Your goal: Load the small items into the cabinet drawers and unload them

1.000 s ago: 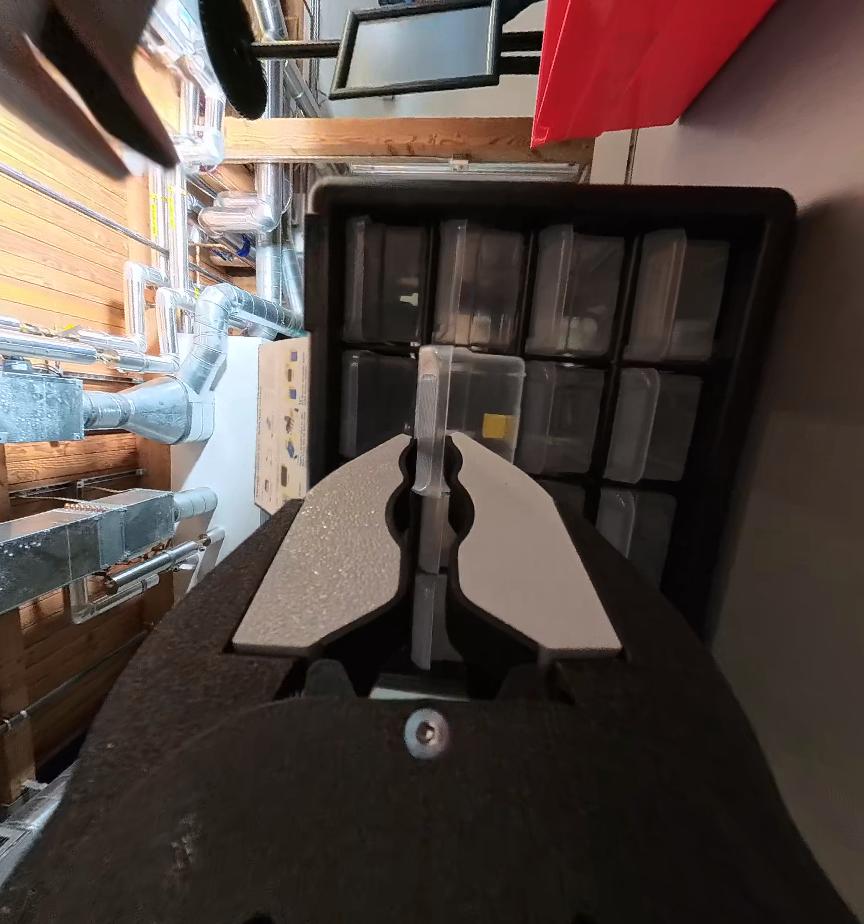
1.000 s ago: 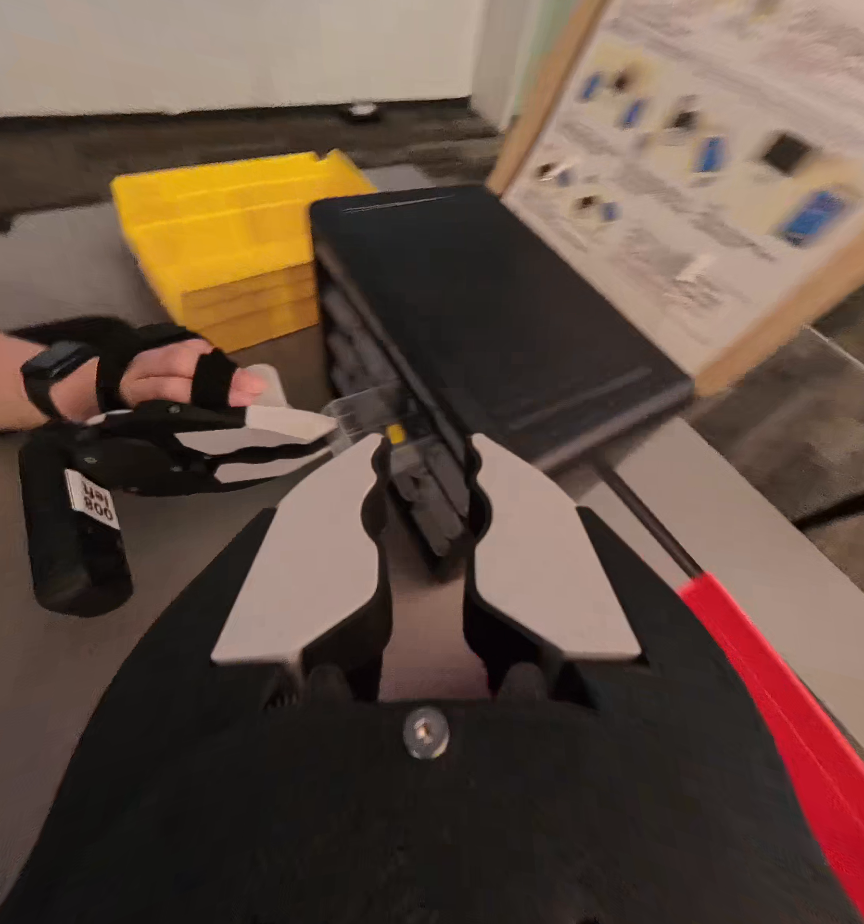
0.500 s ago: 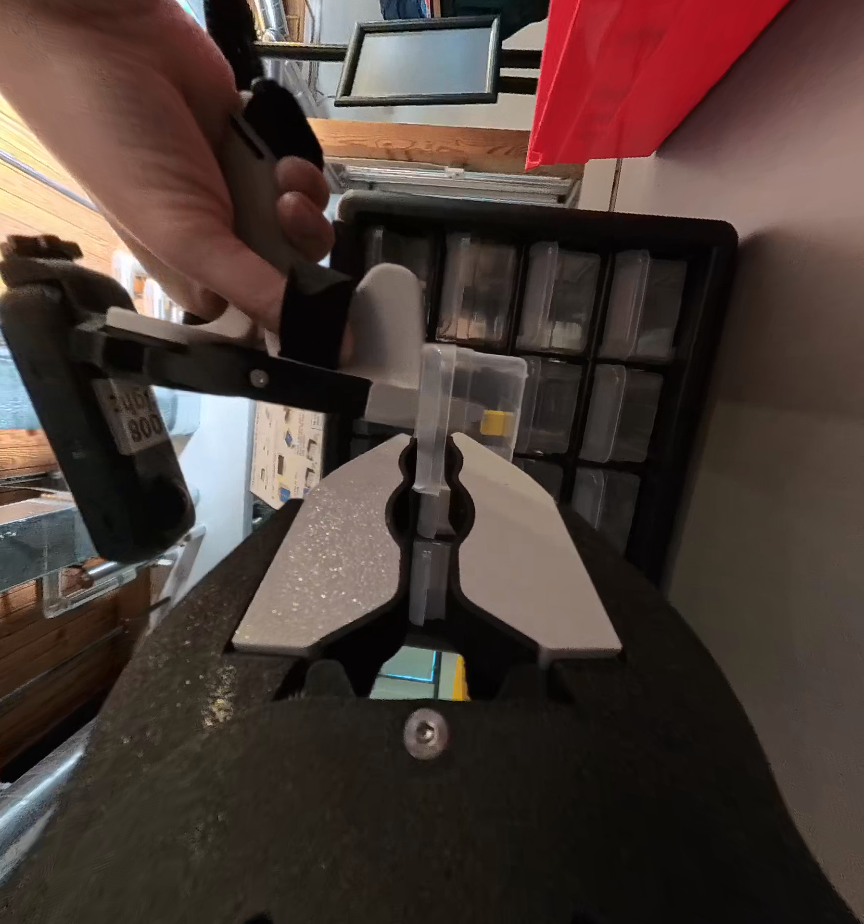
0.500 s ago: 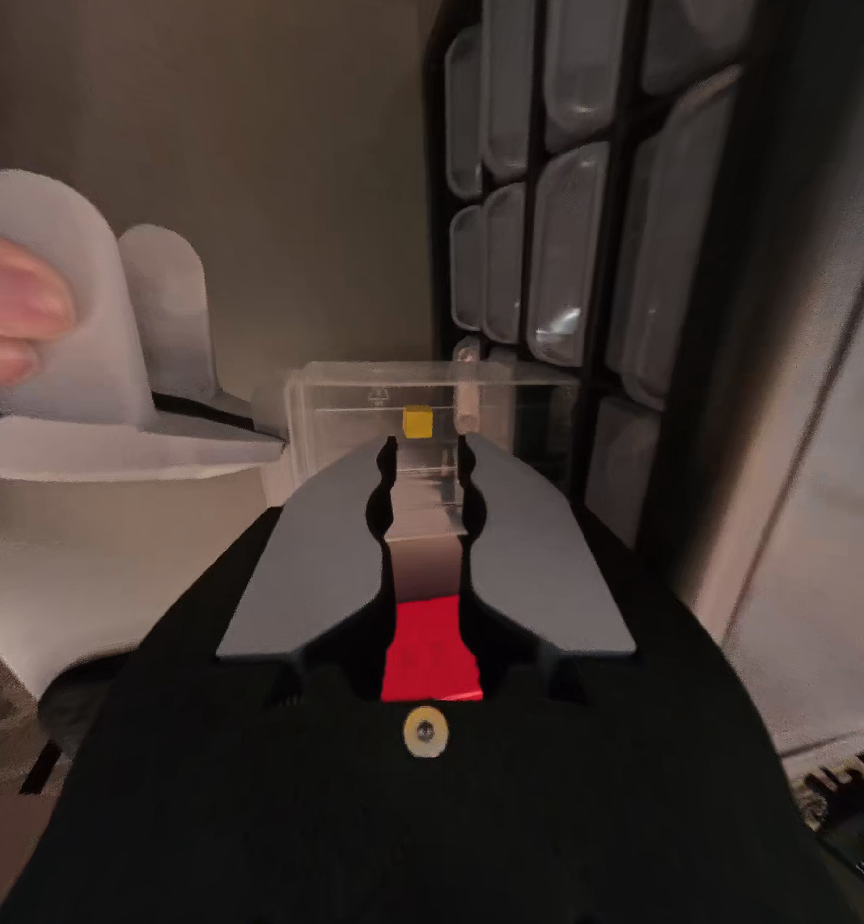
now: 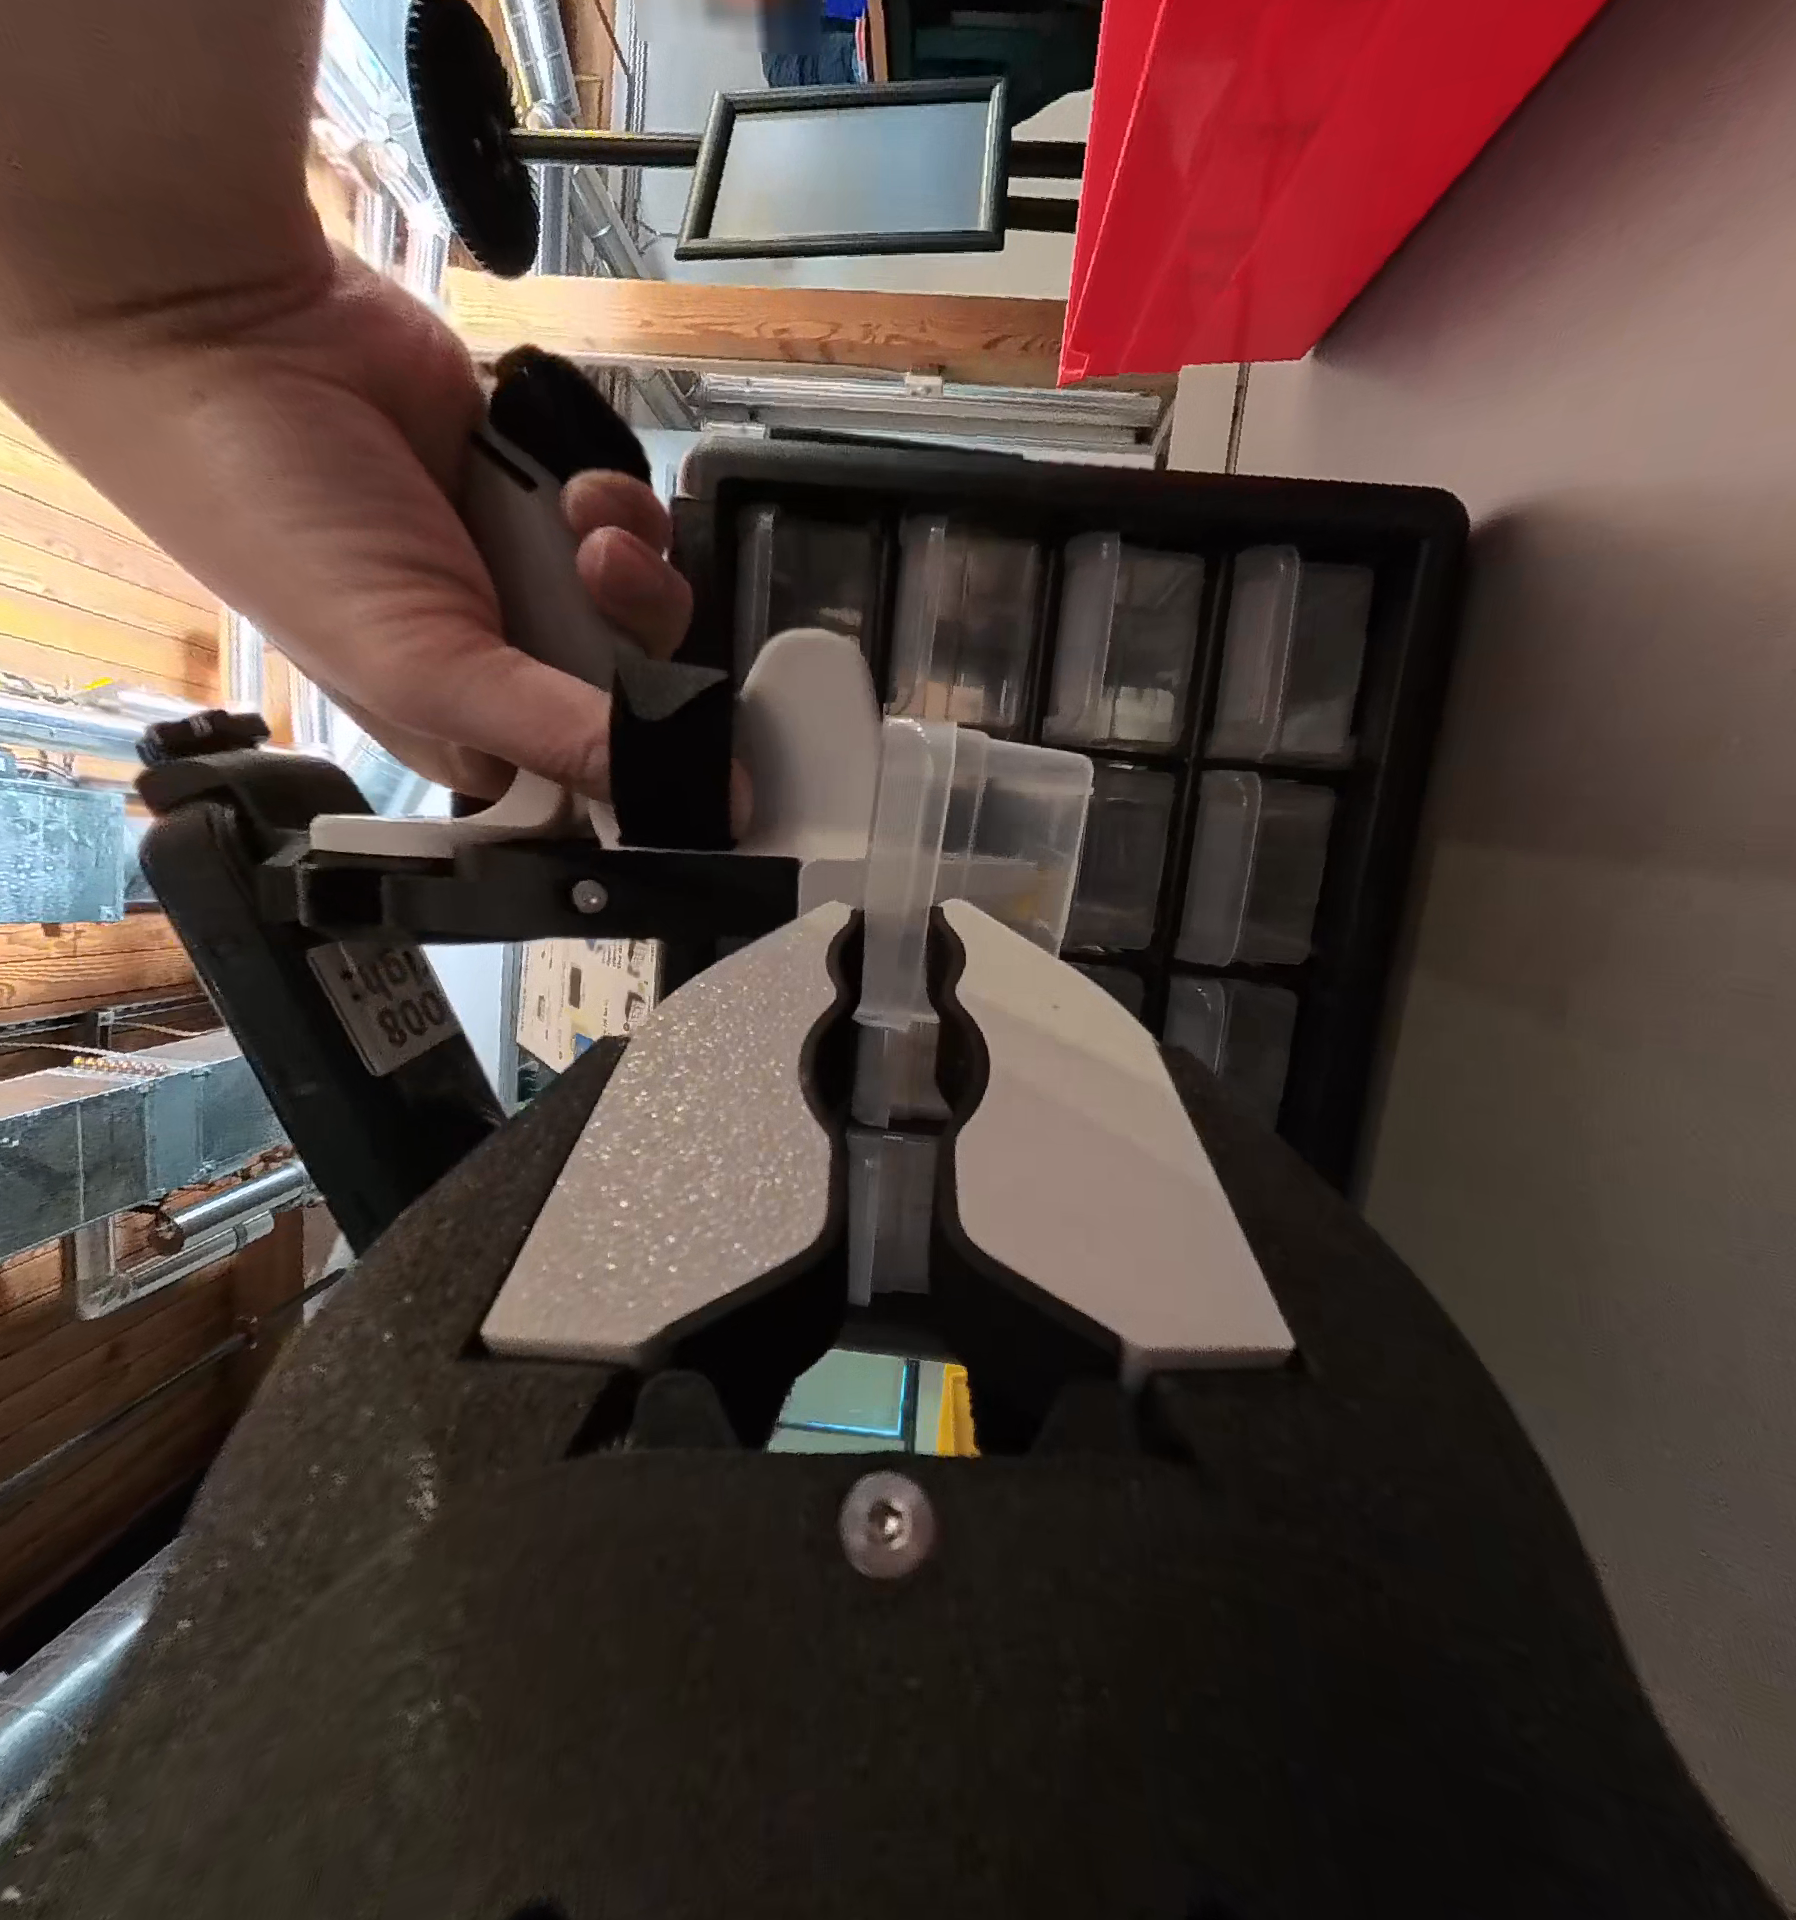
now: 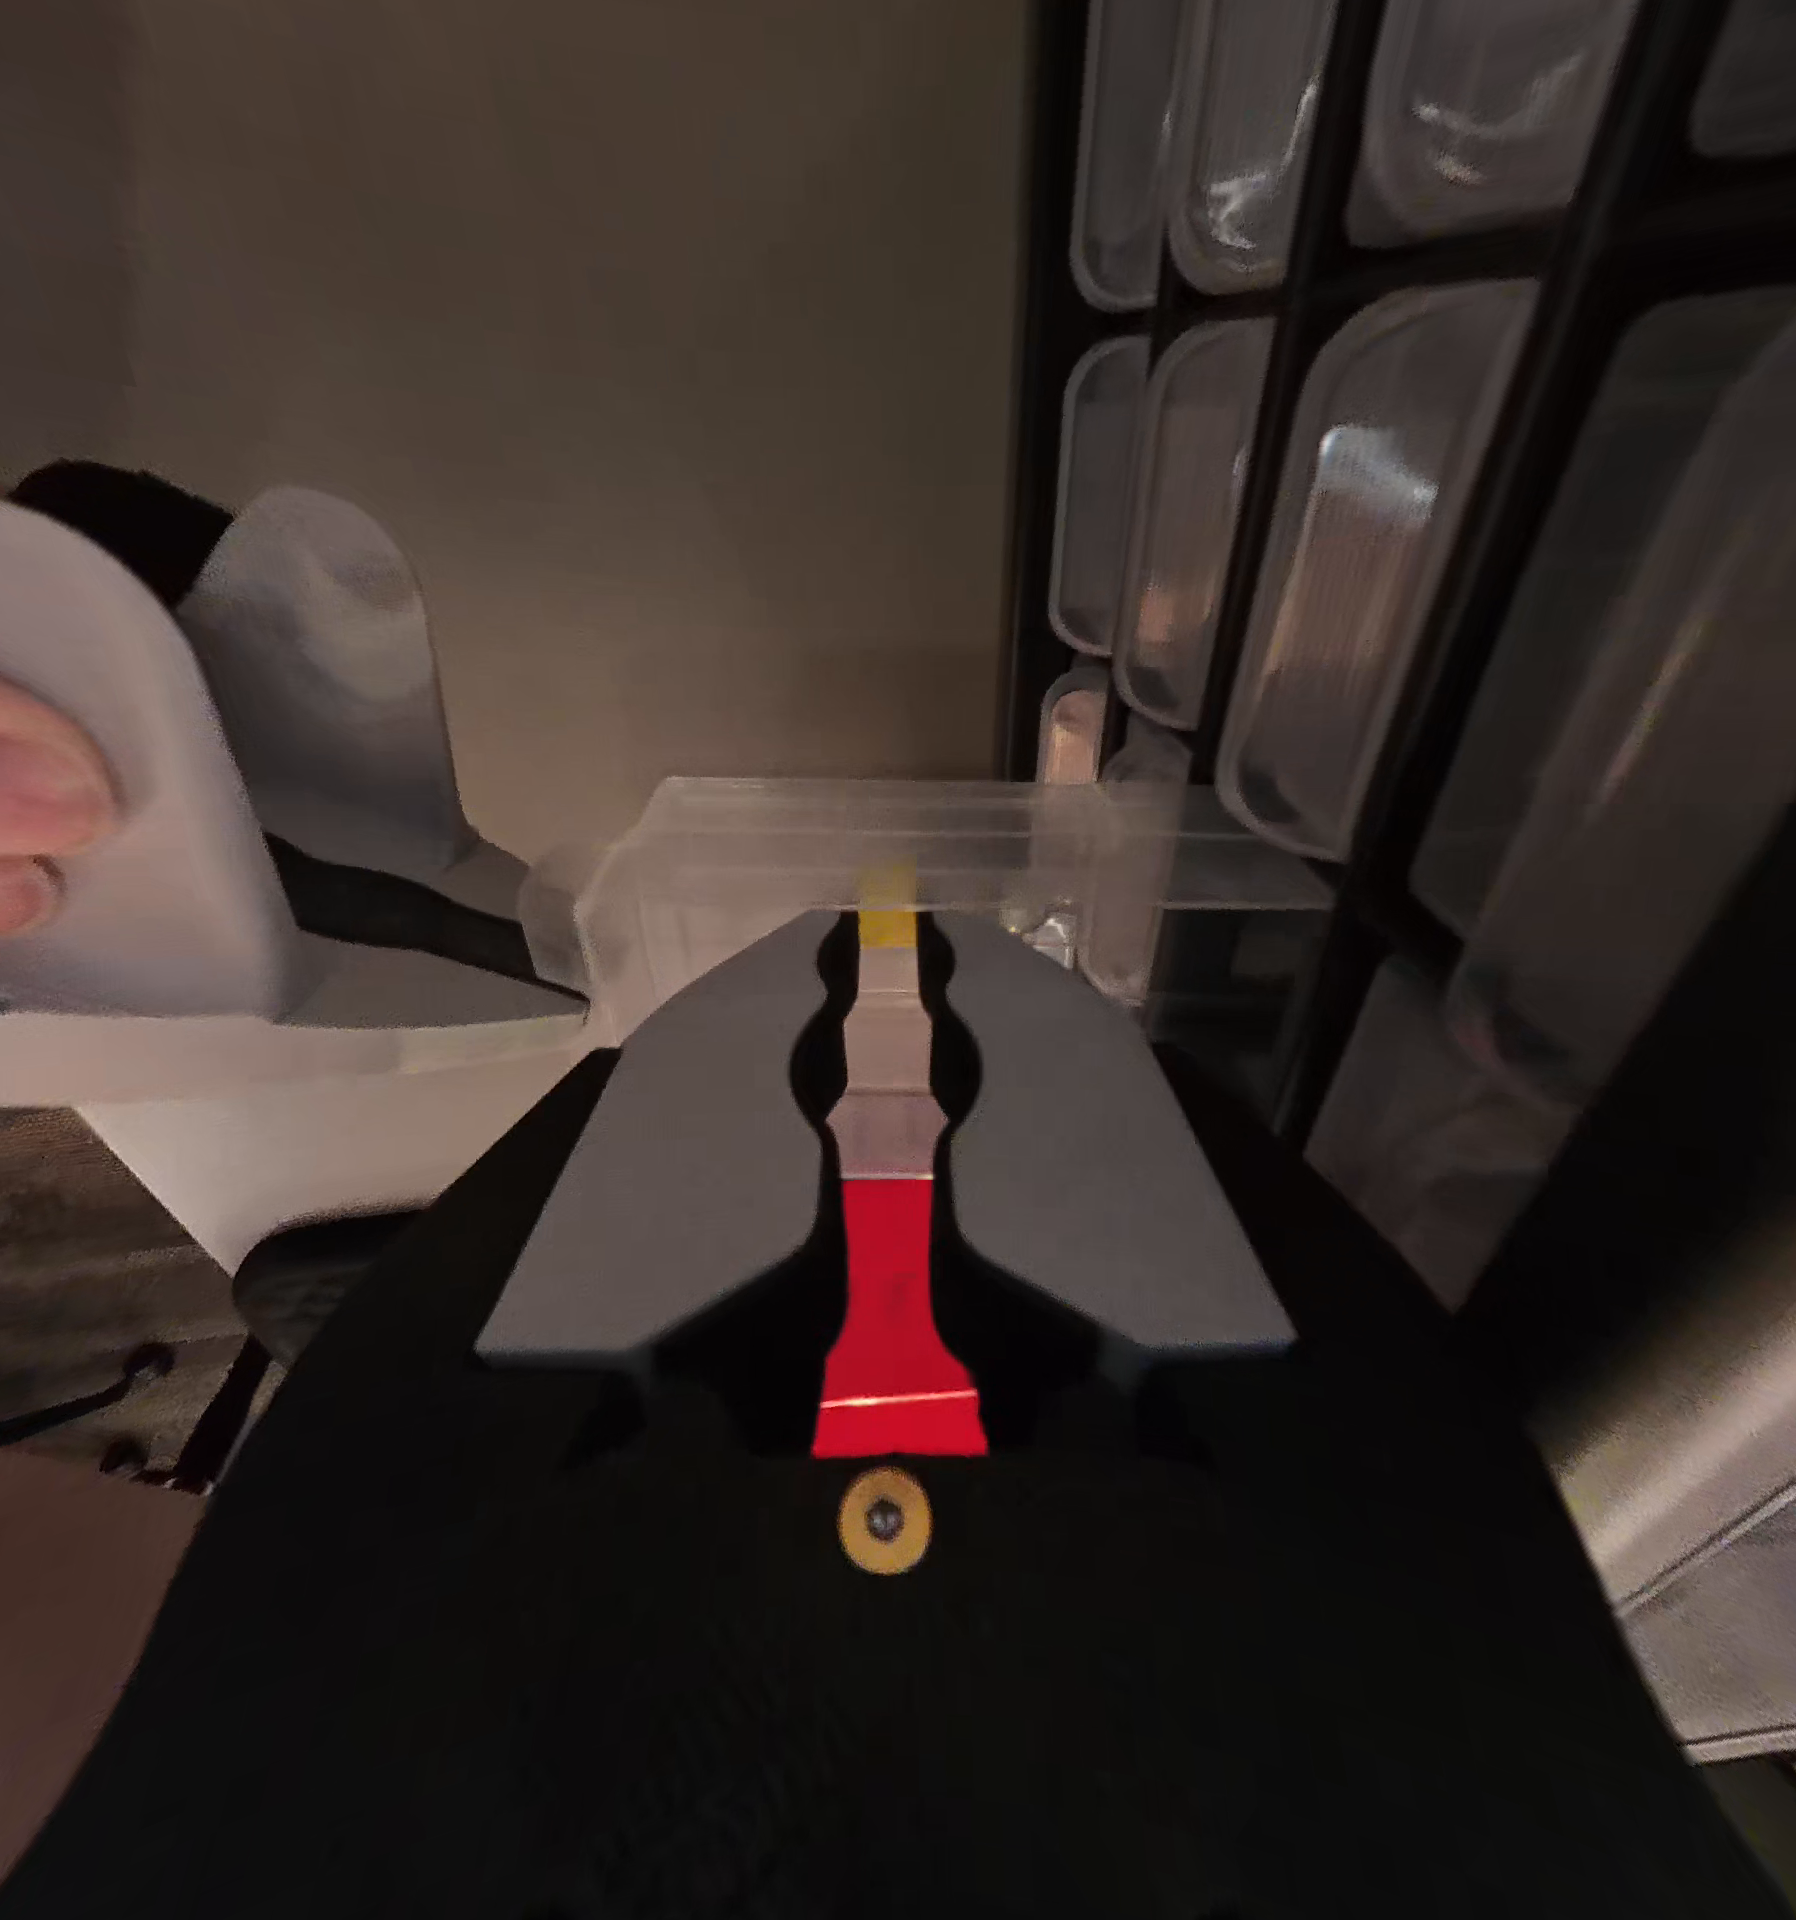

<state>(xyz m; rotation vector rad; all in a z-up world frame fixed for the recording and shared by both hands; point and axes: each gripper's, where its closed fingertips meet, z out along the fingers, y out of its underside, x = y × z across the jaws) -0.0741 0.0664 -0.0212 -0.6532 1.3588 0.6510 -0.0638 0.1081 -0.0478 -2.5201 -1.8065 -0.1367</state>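
in the left wrist view, the black cabinet (image 5: pixel 1413 831) stands against a grey surface, its grid of clear drawers filling the frame behind the fingers. one clear drawer (image 5: pixel 1019 821) is pulled out of its slot, away from the cabinet's face. the left gripper (image 5: pixel 899 920) is clamped on that drawer's front handle tab, the fingers pressed against it on both sides. the right gripper (image 5: pixel 832 831), held by a hand (image 5: pixel 354 540), reaches in from the left and meets the drawer's open side, leaving little room there.

in the right wrist view, the drawer (image 6: pixel 935 842) lies across the frame just past the fingertips, its far end at the cabinet (image 6: pixel 1039 520). the right gripper (image 6: pixel 889 935) is slightly parted around a small yellow item (image 6: pixel 889 914); whether it truly pinches it is blurred, hard to tell. the left gripper (image 6: pixel 520 997) holds the drawer's left end. open grey surface lies beyond.
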